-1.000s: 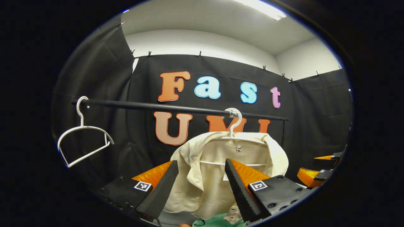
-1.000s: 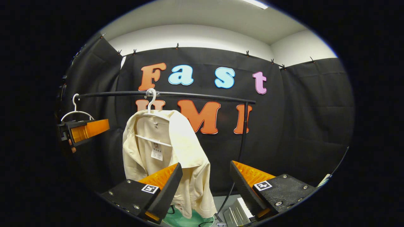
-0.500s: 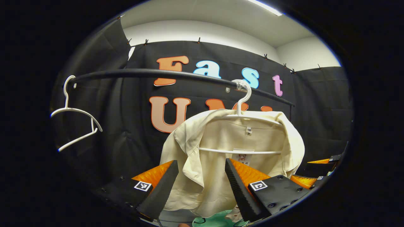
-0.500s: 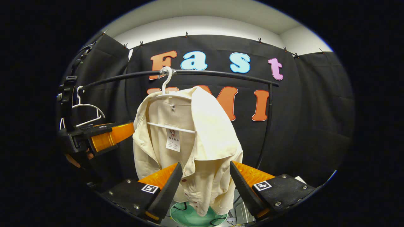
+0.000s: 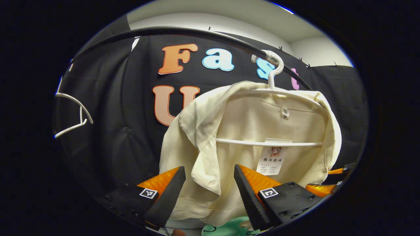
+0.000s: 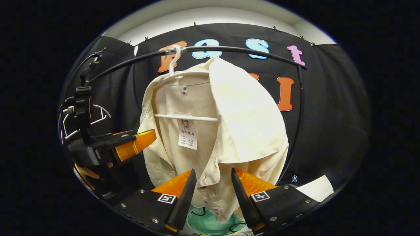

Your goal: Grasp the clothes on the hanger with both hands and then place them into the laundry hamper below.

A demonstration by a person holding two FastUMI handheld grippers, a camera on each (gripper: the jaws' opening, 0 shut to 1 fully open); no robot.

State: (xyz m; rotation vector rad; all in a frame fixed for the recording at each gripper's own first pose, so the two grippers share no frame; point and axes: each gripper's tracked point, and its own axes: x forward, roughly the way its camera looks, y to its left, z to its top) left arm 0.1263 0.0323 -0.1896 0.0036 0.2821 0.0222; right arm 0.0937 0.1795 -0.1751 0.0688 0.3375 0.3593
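A white paper tag [image 5: 274, 161] hangs inside the cream shirt [image 5: 249, 131] under the hanger bar, carrying a small cartoon figure and lines of print too small to make out. Each tool carries square black-and-white marker stickers [image 6: 260, 196].

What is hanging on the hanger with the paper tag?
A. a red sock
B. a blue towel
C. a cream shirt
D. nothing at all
C: a cream shirt with a collar and small buttons drapes over the white hanger, which hooks on the black rail; the paper tag dangles from the hanger's bar.
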